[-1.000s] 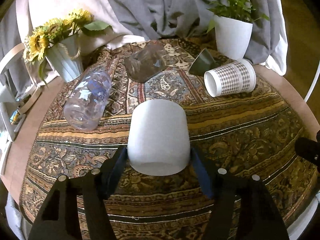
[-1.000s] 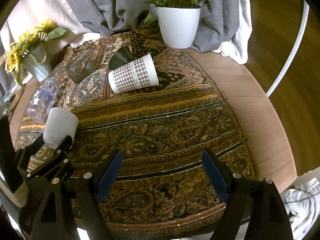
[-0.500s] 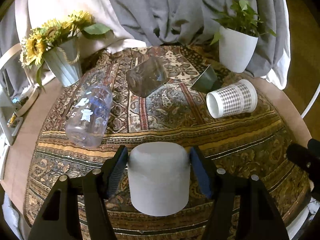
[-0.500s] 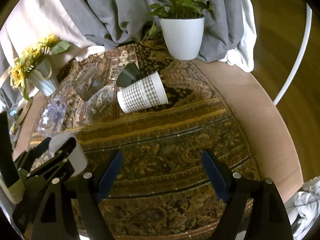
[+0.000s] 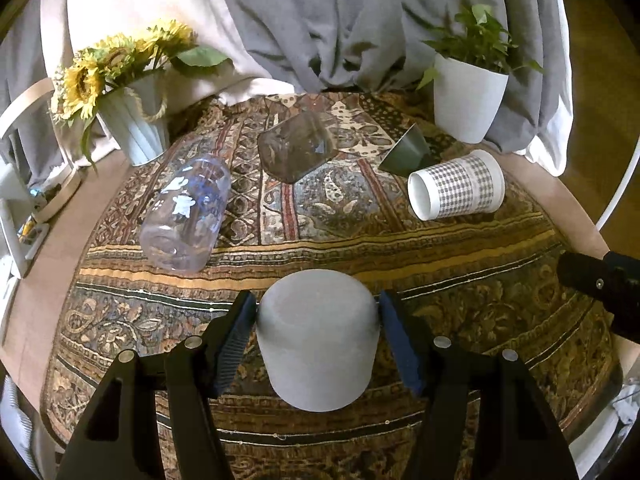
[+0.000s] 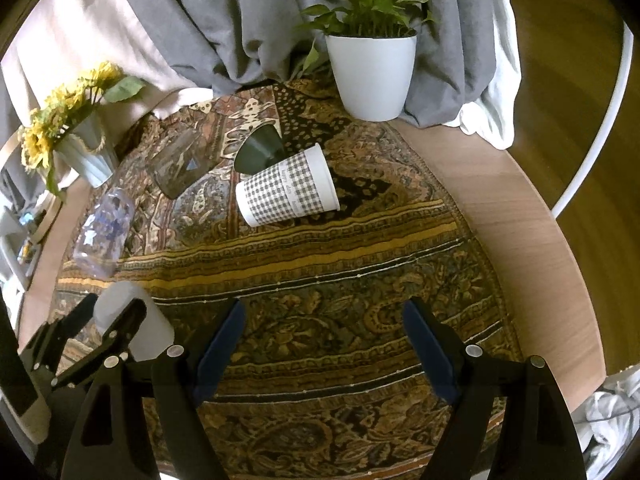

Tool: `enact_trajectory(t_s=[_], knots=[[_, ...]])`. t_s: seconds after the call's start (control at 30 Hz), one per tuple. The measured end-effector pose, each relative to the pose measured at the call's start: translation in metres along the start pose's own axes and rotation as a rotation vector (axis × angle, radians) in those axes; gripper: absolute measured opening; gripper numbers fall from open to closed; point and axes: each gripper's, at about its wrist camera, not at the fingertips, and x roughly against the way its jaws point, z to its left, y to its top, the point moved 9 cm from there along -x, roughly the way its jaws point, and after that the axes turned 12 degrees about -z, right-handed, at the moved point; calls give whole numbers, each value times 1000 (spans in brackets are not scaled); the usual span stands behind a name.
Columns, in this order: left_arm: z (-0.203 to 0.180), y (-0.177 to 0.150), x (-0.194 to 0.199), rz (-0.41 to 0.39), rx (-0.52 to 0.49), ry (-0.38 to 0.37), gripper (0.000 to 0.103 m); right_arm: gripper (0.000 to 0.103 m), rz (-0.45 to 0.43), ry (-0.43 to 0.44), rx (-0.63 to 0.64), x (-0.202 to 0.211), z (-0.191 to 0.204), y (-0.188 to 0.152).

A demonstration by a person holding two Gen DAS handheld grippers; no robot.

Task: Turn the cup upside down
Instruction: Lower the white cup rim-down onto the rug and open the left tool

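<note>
A plain white cup (image 5: pixel 318 340) stands with its closed base up on the patterned cloth, between the blue pads of my left gripper (image 5: pixel 318 312); the pads touch or nearly touch its sides. It also shows in the right wrist view (image 6: pixel 132 326) at the lower left, inside the left gripper. My right gripper (image 6: pixel 324 340) is open and empty above the cloth's front right part. A checked paper cup (image 5: pixel 456 190) (image 6: pixel 286 194), a dark green cup (image 5: pixel 406 152), a glass tumbler (image 5: pixel 296 148) and a clear plastic cup (image 5: pixel 188 216) lie on their sides farther back.
A white pot with a green plant (image 5: pixel 468 96) (image 6: pixel 372 68) stands at the back right. A vase of sunflowers (image 5: pixel 132 120) stands at the back left. Grey and white fabric hangs behind. The round wooden table edge (image 6: pixel 540 240) curves on the right.
The white cup, held in my left gripper, has tilted from lying toward me to base-up and come lower and nearer. The right gripper's view has shifted slightly.
</note>
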Motion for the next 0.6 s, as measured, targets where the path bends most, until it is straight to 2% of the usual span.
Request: enact_trajectory(t_s=[0.3, 0.43, 0.6], knots=[[1, -11, 6, -3, 9, 5, 65, 81, -24, -2, 43, 12, 5, 3], [6, -3, 13, -40, 9, 22, 86, 82, -36, -18, 51, 18, 6, 4], [27, 25, 45, -126, 69, 46, 95, 87, -70, -13, 17, 35, 9, 12]])
